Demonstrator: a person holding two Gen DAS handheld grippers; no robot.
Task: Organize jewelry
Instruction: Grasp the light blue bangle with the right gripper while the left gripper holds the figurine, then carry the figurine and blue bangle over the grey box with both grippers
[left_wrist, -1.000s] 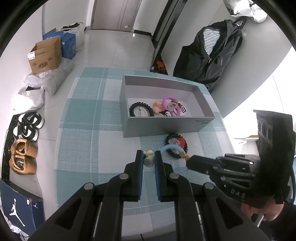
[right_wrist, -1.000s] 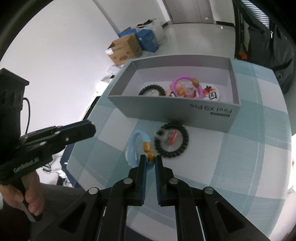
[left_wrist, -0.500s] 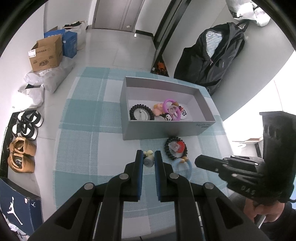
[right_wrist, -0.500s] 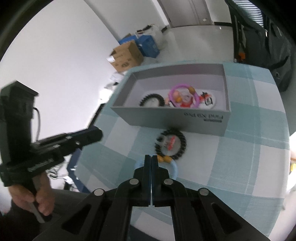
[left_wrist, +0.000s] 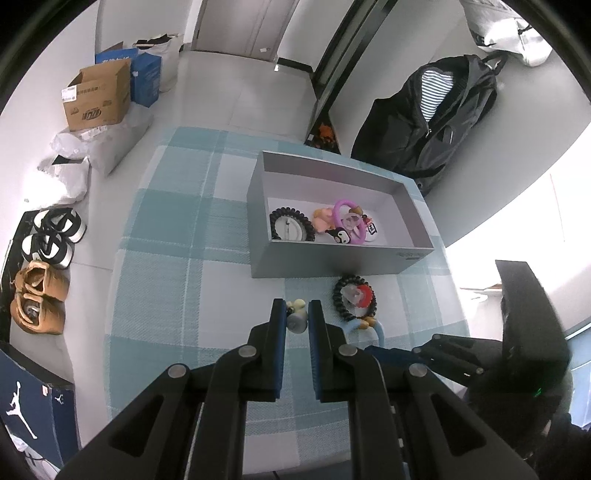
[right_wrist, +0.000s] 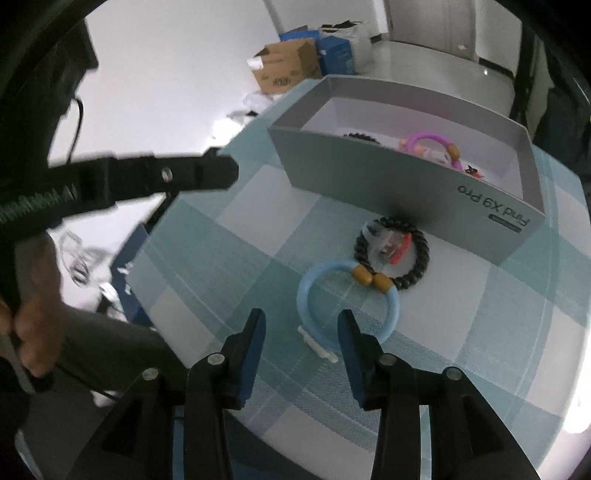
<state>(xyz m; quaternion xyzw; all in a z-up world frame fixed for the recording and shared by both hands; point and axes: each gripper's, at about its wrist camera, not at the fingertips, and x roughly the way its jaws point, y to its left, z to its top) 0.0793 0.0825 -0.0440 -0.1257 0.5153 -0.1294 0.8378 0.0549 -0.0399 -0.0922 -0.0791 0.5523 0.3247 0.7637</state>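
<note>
Just in front of the grey box, on the checked table, lie a blue ring bracelet with two amber beads and, touching it on the box side, a black beaded bracelet around a clear and red charm. The right gripper has just been opening its jaws; they now stand spread over the near arc of the blue ring, one finger outside it and one over its hollow, pressing on nothing. The left gripper holds its jaws pinched on a small pale duck-like charm, also in front of the box. Several pieces already rest inside the box. My worry is that closing on the thin ring could flick it sideways or drag the black bracelet along, since the two touch. The ring's near edge is partly hidden behind the right fingers, a small white piece beside it is hard to identify, and the left view cuts off most of the ring.
</note>
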